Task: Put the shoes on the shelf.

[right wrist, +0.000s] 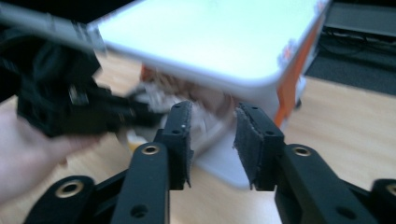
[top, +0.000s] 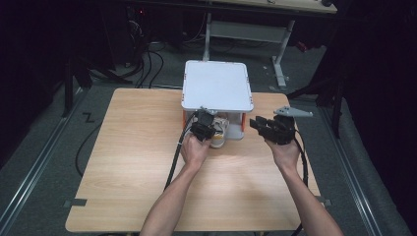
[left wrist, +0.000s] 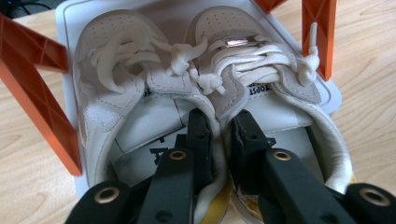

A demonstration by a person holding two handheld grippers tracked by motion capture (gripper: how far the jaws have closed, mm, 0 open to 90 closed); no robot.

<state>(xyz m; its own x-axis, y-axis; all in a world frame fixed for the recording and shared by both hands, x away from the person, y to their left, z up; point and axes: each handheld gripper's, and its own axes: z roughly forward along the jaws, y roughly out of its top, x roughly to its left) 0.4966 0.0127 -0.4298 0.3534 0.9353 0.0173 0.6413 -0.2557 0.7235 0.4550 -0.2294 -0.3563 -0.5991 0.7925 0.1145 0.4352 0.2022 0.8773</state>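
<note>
On the lower shelf of the small white rack (top: 216, 86) on my bench (top: 133, 147), my left gripper (left wrist: 218, 135) pinches the adjoining collars of two pale sneakers (left wrist: 205, 88) while my right gripper (right wrist: 212, 140) hovers empty with jaws apart; a hurried pull could snag laces on the orange posts (left wrist: 32, 93).

table (top: 123, 162): light wood, bare across its left half and near edge | desk (top: 255, 29): white legs, stands on the floor beyond the table's far edge | cables (top: 142, 64): black, lying on the grey floor (top: 44, 128) past the table's far left corner
</note>
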